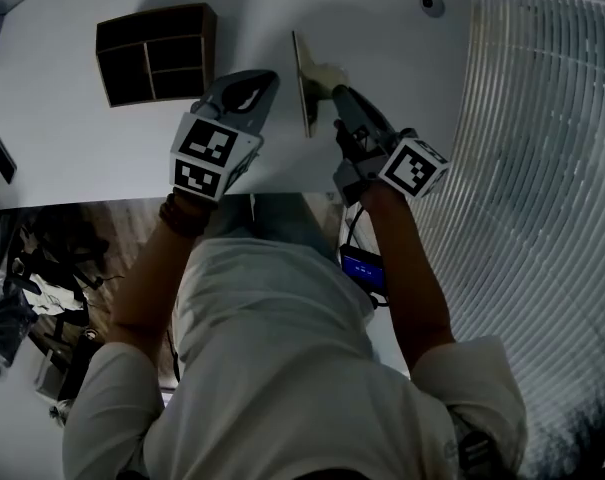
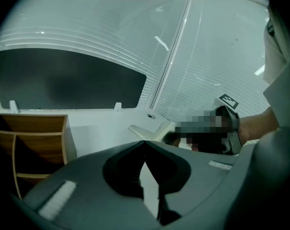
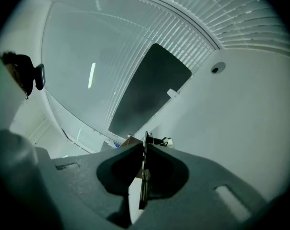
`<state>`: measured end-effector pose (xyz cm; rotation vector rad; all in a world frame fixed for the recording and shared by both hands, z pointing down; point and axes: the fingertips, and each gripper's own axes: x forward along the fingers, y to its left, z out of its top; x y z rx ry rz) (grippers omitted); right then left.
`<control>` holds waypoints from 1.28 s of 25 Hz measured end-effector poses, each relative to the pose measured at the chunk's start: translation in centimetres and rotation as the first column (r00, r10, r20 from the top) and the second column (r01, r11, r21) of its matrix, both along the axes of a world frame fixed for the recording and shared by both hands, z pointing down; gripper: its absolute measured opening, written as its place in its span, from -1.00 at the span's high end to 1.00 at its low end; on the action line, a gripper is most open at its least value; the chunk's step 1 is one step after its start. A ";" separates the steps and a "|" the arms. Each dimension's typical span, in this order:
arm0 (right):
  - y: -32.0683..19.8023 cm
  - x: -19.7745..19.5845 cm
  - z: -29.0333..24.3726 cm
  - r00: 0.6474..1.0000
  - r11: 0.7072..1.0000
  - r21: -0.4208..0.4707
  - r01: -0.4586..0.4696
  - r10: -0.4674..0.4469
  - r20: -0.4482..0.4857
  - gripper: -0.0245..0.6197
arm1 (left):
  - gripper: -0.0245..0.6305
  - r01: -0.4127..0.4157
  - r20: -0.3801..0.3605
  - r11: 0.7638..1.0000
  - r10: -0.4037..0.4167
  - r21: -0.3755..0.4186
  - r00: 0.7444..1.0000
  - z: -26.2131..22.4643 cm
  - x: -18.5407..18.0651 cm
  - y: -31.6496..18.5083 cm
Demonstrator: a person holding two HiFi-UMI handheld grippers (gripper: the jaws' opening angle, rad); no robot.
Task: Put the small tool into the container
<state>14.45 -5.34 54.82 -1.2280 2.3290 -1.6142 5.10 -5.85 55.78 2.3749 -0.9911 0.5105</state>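
The small tool (image 1: pixel 306 80) is a thin flat blade with a pale handle, held just above the white table (image 1: pixel 382 38). My right gripper (image 1: pixel 338 98) is shut on it; in the right gripper view the blade (image 3: pixel 144 176) shows edge-on between the closed jaws of the gripper (image 3: pixel 145 145). The wooden container (image 1: pixel 152 53), with open compartments, stands at the table's back left and also appears at the left of the left gripper view (image 2: pixel 34 143). My left gripper (image 1: pixel 262 81) hovers between container and tool, shut on nothing (image 2: pixel 145 143). From there the tool (image 2: pixel 147 131) is seen ahead.
A round cable hole (image 1: pixel 432 4) sits at the table's far right corner. A small dark object (image 1: pixel 0 156) lies at the table's left edge. A dark panel (image 2: pixel 68 85) stands behind the table. The table's near edge runs just under both grippers.
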 end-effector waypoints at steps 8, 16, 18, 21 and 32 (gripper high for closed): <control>-0.5 -2.7 -2.6 0.998 0.998 0.040 0.057 -0.058 0.026 0.85 | 0.92 0.035 -0.018 0.999 -0.034 0.025 0.999 -1.8 -1.7 -0.2; -0.9 -10.4 -4.3 0.987 0.983 0.087 0.159 -0.160 0.007 0.85 | 0.92 0.090 -0.038 0.995 -0.088 0.046 0.995 -2.9 -8.3 0.2; -1.2 -11.6 -4.9 0.982 0.977 0.103 0.187 -0.188 -0.002 0.85 | 0.92 0.113 -0.040 0.993 -0.111 0.046 0.993 -3.2 -9.5 0.1; -1.6 -13.3 -6.1 0.974 0.965 0.133 0.226 -0.227 -0.012 0.85 | 0.92 0.152 -0.041 0.986 -0.150 0.062 0.988 -4.0 -11.3 -0.1; -4.5 -19.9 -7.7 0.920 0.892 0.226 0.392 -0.371 -0.130 0.85 | 0.92 0.255 -0.079 0.965 -0.249 0.069 0.965 -4.4 -17.6 -1.6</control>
